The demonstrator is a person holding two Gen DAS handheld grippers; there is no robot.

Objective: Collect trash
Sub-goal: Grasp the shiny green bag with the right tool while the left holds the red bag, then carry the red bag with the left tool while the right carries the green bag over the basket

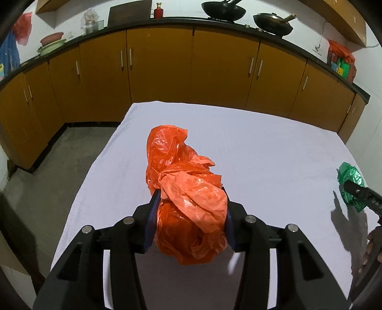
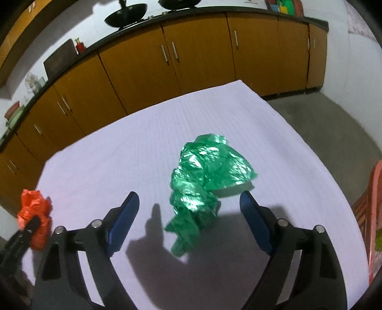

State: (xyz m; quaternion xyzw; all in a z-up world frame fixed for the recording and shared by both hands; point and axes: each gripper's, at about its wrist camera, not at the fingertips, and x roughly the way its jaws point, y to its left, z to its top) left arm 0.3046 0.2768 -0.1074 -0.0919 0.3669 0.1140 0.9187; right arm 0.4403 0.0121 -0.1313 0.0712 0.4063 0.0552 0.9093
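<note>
A crumpled orange plastic bag sits on the table with the white cloth. My left gripper is shut on its near part, both blue pads pressed against the plastic. The bag also shows in the right wrist view at the far left. A crumpled green plastic bag lies on the cloth between the fingers of my right gripper, which is open around it without touching it. In the left wrist view the green bag lies at the right edge, with the right gripper's finger across it.
Orange cabinets under a dark counter with pans run behind the table. Grey floor lies to the left and also to the right. A red-orange basket stands at the table's right side.
</note>
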